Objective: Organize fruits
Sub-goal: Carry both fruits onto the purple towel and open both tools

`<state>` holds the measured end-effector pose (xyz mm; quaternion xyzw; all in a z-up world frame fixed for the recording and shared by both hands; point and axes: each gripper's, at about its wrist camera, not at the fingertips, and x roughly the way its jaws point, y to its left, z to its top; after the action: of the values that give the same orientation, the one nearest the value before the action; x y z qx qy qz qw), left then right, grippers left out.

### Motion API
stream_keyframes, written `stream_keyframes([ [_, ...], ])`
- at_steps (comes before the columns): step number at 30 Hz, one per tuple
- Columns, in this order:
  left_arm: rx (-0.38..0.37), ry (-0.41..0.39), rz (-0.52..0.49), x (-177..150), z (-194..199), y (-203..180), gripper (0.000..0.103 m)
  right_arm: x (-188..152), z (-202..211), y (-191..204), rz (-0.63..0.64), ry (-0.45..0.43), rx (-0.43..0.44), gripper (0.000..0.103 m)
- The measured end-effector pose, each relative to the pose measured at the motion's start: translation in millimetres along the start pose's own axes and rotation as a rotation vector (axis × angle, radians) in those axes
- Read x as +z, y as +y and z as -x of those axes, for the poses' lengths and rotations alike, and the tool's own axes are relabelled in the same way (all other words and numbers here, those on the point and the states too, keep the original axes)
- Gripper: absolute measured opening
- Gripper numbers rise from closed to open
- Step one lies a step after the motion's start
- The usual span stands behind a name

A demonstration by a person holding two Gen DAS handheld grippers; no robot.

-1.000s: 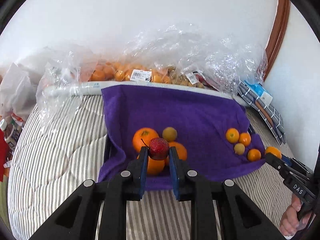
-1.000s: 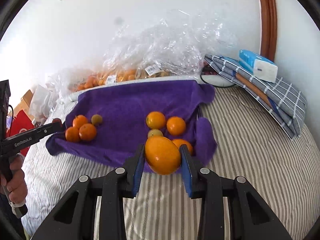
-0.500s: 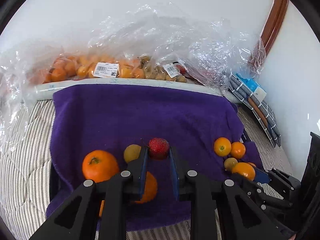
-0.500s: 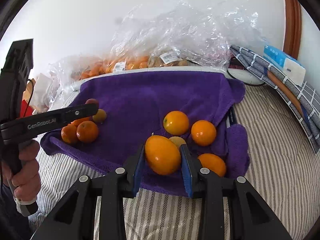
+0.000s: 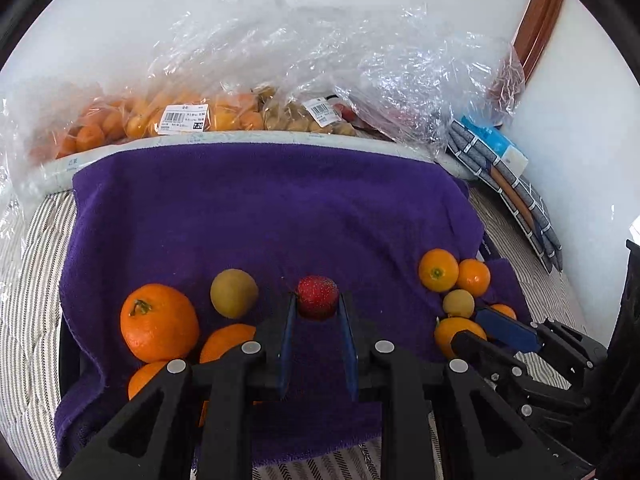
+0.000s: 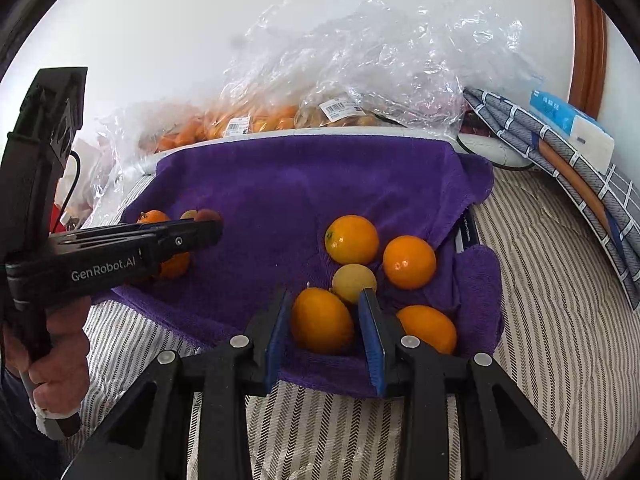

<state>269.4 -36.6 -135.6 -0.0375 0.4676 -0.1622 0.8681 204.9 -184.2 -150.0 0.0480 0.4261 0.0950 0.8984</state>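
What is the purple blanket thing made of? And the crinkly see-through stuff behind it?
The purple cloth looks like soft terry towel: its surface is fuzzy and matte. The crinkly stuff looks like thin clear plastic bags: shiny and wrinkled, with barcode stickers and fruit showing through.

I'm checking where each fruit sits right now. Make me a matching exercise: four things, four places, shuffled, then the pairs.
Things:
1. red fruit
2. oval orange fruit
3. bagged oranges
4. blue box

Places:
A. on the folded checked cloth
B. between the right tool's fingers
C. behind the purple towel
D. between the left tool's fingers

Pairs: 1-D, 2-B, 3-C, 4-A
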Motion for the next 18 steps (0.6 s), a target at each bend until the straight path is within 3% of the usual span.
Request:
stream_keyframes([
  [11,0.013,0.0,-0.02,-6.7,5.6,-3.4,0.021,-3.5,15.4,-8.7,-0.046,-0.034,-0.004,0.035],
  [13,0.008,-0.005,-0.023,-8.4,10.8,-4.4,0.032,-3.7,22.9,-10.1,-0.054,-0.047,-0.008,0.035],
  [18,0.028,-0.027,-0.025,-12.9,31.5,-10.1,0.045,-4.4,39.1,-10.9,-0.074,-0.053,-0.035,0.036],
])
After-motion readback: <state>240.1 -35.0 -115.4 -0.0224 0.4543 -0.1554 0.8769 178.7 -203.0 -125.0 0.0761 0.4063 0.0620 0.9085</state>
